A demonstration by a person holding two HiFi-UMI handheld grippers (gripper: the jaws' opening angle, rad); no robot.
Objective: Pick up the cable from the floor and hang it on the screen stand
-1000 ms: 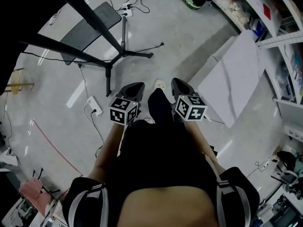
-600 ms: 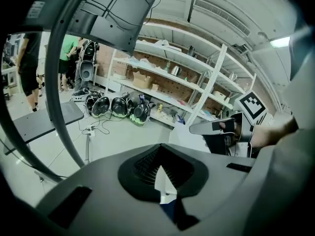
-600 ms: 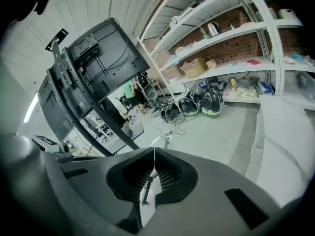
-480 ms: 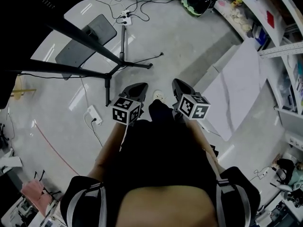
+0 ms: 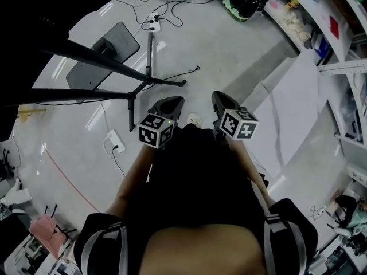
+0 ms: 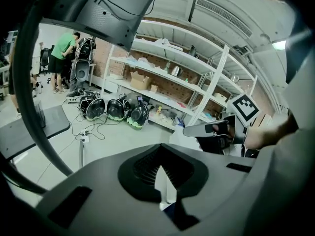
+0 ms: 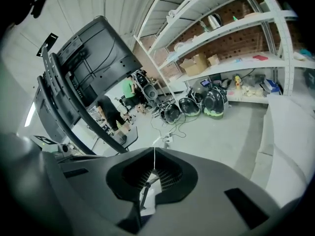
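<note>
You've stepped forward: the black tripod (image 5: 150, 62) and the white power strip (image 5: 114, 142) sit nearer you now. Your left gripper (image 5: 170, 103) and right gripper (image 5: 221, 99) are both pressed closed, holding nothing. Ahead of them, the thin black cable (image 5: 189, 71) lies on the grey floor (image 5: 229, 50) by the tripod's foot. The black screen stand (image 5: 92, 58) is to its left.

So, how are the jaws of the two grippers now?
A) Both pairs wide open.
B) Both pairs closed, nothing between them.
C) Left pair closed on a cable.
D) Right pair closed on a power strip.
B: in its own view, the jaws of the left gripper meet at the tip with nothing between them, and those of the right gripper do the same.
</note>
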